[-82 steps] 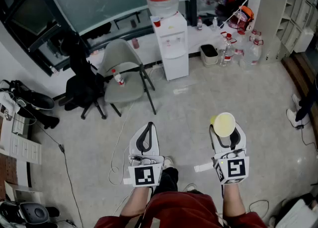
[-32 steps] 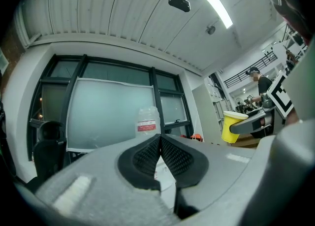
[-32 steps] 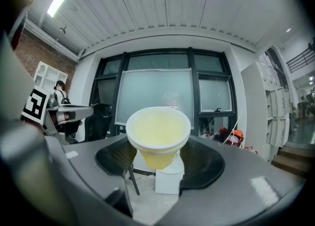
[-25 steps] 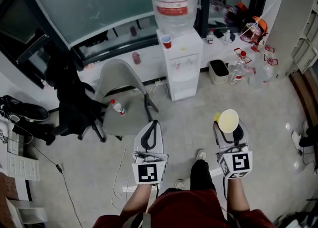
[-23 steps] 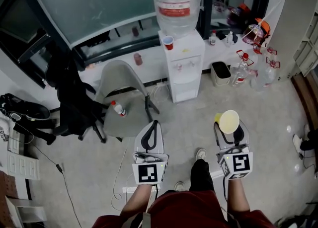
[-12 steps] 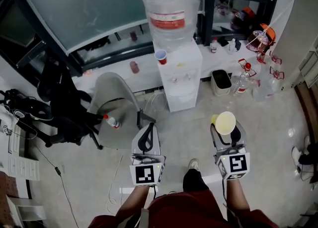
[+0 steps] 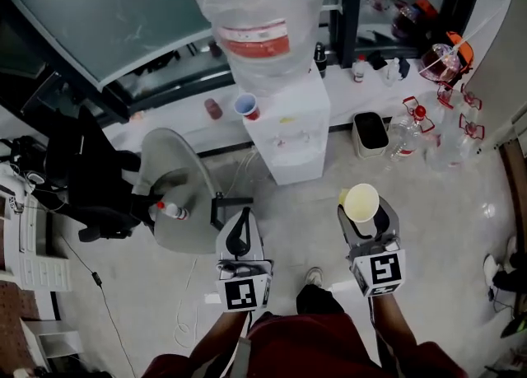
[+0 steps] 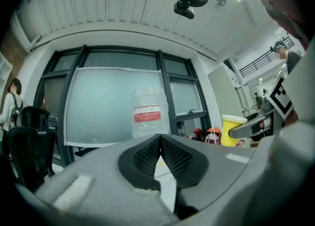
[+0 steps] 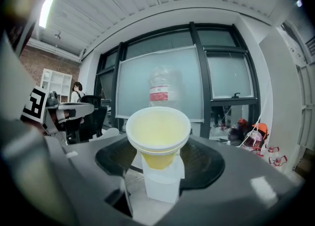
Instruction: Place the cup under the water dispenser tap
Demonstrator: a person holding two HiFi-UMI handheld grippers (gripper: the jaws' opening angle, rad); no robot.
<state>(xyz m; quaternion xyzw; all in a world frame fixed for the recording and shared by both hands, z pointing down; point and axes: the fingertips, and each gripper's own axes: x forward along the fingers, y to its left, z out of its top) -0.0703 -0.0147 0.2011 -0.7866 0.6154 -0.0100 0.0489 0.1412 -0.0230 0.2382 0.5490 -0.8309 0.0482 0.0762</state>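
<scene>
Cup, yellow inside, stands upright, clamped by right hand-held gripper.

In the head view, the bottle is cut off by the top edge, and its label is too blurred to read. The dispenser taps are mere specks. The right claw hides the cup base. In the left gripper view, the left claw covers most of the dispenser.

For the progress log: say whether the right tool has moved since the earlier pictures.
Yes. The right tool, holding the yellow cup, has come closer to the water dispenser.
</scene>
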